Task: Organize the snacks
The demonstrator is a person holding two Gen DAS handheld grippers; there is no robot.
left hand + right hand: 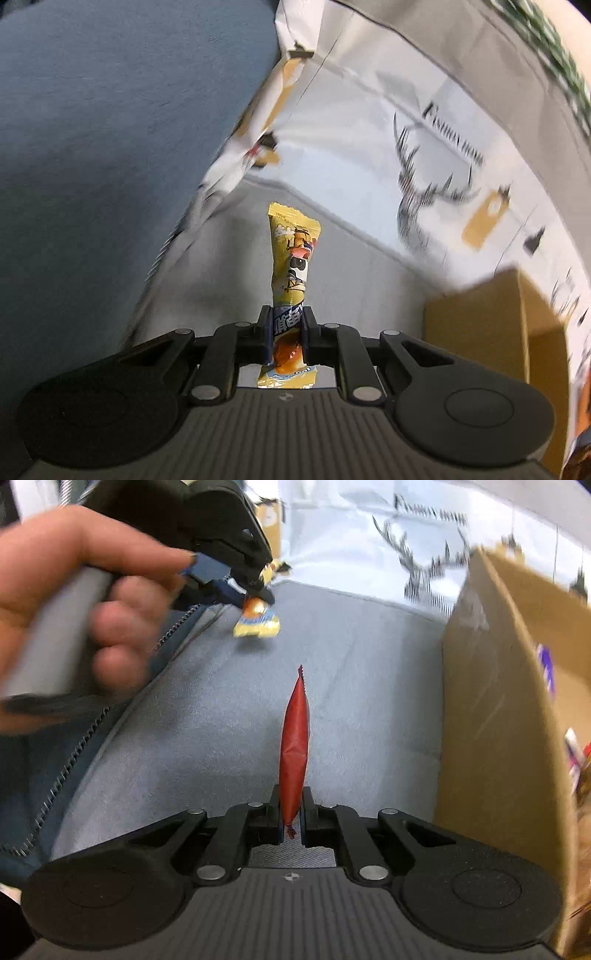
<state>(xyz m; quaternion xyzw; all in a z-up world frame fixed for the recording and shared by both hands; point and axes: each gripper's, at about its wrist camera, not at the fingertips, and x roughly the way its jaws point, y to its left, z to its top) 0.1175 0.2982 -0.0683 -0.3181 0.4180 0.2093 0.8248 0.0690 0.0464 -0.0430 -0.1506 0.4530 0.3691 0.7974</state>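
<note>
- left gripper (287, 325) clamps yellow snack packet (293, 254)
- right gripper (291, 812) pinches red packet (294, 746); only this view shows hand (66, 602)
- grey surface (221, 720), maybe sofa; cardboard box (491, 720) right

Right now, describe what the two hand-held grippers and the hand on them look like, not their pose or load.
Each black plastic hand-held gripper, left and right, has pivoted linkage arms with silver rivets, round side discs, a ribbed grey base bearing a small round logo, and blue pads inside the fingers. A bare hand grips the left one's pale grey handle; no cables show.
</note>
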